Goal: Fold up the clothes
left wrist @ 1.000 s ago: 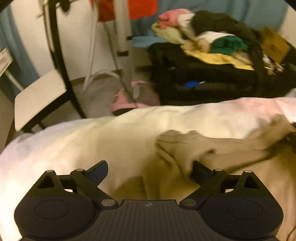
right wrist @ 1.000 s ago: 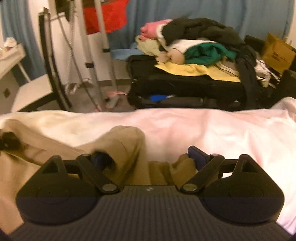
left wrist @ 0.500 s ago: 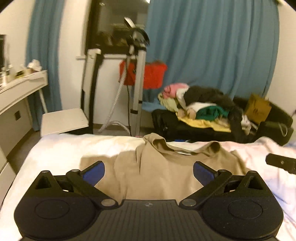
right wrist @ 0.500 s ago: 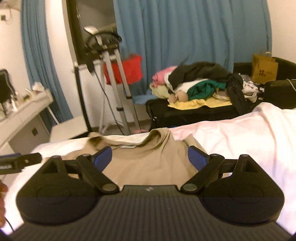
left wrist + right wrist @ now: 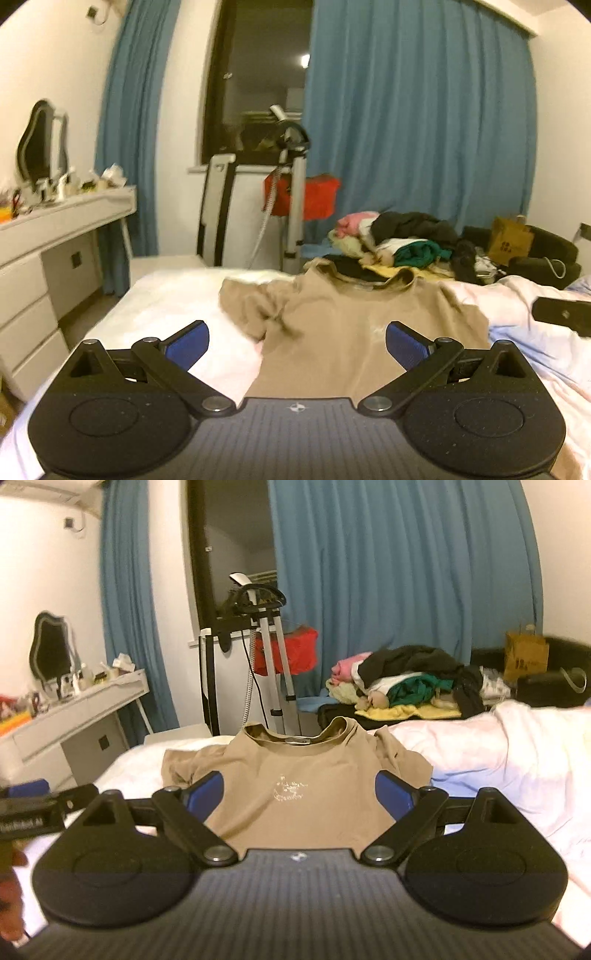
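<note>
Tools: left tool and right tool both spread wide, blue pads pinching nothing, held above the near edge of the bed.
Garment: tan short-sleeved cotton T-shirt lies front up on the white-sheeted bed, collar at the far side, hem toward the tools.
Lie of cloth: body fairly flat; the left sleeve is bunched and wrinkled, the right sleeve lies flatter.
Step in hand: my judgement is that the shirt is spread out for folding, with no fold showing in it.
Next move: likely calls for smoothing the bunched sleeve, then pinching 1 side edge with each tool low on the cloth.
Beyond: heap of mixed coloured clothes on a dark case, well apart from the shirt.
Writing: pale chest print unreadable; white lettering on the other tool's body at the right view's left edge too blurred; brown paper bag bears a dark mark, illegible.
</note>
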`<action>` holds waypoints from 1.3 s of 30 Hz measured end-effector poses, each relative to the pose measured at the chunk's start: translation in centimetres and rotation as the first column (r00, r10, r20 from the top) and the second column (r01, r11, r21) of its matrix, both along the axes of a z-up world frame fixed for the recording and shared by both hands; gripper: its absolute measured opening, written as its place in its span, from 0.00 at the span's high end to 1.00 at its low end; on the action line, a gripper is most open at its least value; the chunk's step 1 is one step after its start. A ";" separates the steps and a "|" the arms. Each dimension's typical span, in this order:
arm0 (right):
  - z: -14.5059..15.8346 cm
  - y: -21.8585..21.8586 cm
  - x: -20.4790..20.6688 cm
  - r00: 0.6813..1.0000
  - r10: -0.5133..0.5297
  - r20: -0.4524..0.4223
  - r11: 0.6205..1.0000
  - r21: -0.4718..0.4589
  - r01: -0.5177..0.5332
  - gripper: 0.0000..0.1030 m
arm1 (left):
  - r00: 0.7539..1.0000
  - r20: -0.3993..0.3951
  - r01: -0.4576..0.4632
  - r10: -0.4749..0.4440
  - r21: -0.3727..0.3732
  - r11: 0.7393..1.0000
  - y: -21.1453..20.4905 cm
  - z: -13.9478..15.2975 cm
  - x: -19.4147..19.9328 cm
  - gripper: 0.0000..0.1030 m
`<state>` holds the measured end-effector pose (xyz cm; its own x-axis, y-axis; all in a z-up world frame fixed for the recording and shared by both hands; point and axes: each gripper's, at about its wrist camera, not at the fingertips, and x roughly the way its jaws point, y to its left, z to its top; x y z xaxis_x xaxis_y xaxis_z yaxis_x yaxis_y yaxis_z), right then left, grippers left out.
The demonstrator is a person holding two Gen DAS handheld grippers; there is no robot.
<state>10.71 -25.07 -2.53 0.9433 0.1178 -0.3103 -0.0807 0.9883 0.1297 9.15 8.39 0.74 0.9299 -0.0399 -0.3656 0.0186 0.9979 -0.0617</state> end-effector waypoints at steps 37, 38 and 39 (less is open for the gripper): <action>-5.9 -1.1 1.8 0.994 -0.083 -0.066 0.987 0.133 0.092 0.12 | 0.953 -0.298 -0.166 0.062 -0.338 0.926 4.7 -7.1 6.8 0.05; -6.0 -1.1 1.9 0.994 -0.080 -0.072 0.986 0.138 0.089 0.12 | 0.948 -0.310 -0.186 0.072 -0.356 0.916 5.1 -7.1 7.3 0.07; -6.1 -1.2 1.9 0.994 -0.077 -0.078 0.986 0.142 0.087 0.12 | 0.941 -0.322 -0.221 0.101 -0.365 0.904 5.8 -7.1 8.0 0.08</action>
